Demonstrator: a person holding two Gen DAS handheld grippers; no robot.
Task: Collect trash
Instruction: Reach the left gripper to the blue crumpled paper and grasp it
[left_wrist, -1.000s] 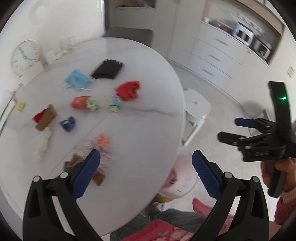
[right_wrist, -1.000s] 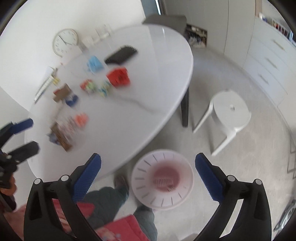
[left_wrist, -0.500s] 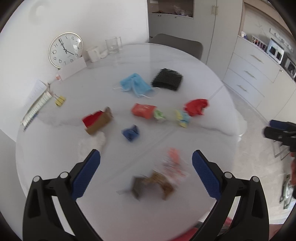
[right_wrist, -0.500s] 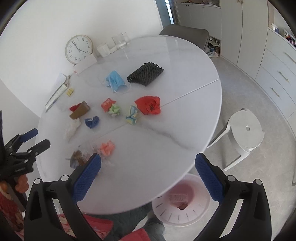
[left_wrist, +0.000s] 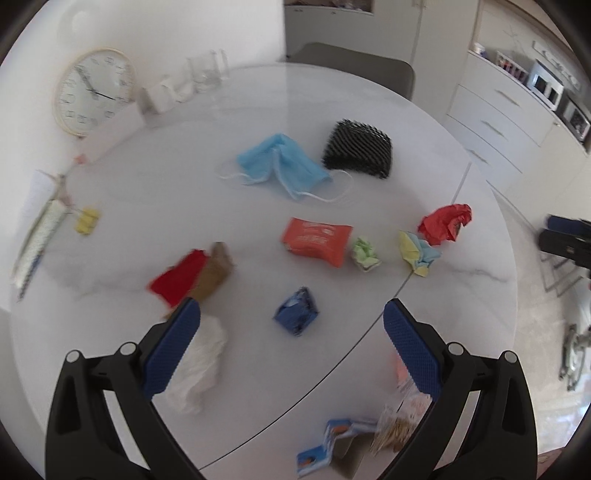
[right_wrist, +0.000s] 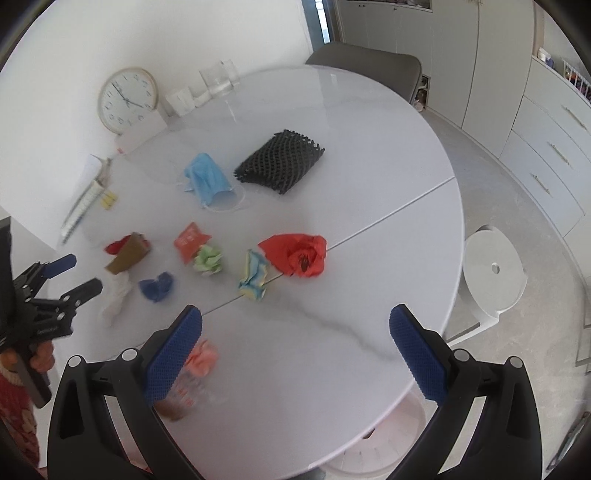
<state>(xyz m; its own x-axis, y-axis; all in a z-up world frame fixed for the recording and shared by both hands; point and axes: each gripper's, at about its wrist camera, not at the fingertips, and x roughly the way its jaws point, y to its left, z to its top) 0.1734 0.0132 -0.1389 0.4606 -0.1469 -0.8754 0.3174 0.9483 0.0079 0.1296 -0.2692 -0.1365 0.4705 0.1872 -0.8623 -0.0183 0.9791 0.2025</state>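
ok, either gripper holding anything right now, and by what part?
Nothing held. The left gripper and right gripper are both open and empty above the table; the trash still lies on it.

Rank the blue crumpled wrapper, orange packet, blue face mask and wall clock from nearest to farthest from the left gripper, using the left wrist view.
1. Blue crumpled wrapper, just ahead of the left gripper.
2. Orange packet, mid-table.
3. Blue face mask, beyond it.
4. Wall clock, far left.
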